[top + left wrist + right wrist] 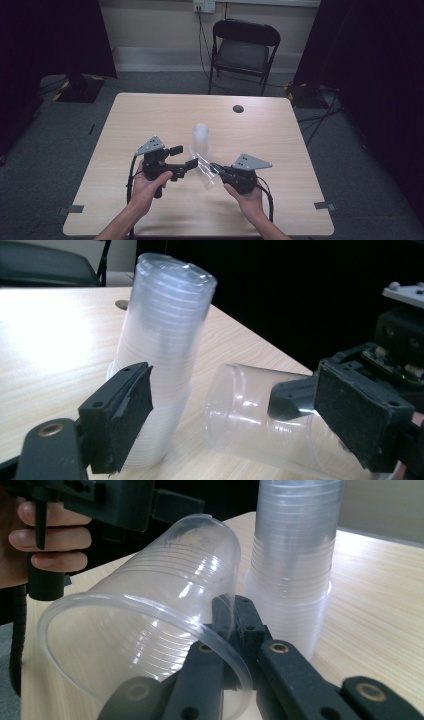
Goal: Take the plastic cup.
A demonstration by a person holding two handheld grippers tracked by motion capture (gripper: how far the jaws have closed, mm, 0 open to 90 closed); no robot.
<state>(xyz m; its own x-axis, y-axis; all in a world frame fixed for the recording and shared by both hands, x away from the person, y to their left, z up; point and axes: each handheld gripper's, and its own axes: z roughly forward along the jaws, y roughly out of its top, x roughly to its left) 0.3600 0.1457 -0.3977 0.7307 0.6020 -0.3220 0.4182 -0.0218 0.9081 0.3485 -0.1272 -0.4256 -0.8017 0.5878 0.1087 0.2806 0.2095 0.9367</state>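
While right tongs [235, 630] pinch clear cup [150, 625], cup stack [292, 570] just beside, chair [243, 50] beyond table [150, 115]

no readable text, labels, numbers, signs

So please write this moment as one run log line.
right gripper: shut on single cup rim | left gripper: open, beside cup stack | stack upright on table

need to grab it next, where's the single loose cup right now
The single cup is near the table's middle in the high view, tipped on its side, its rim pinched by the right gripper, just in front of the upright cup stack.
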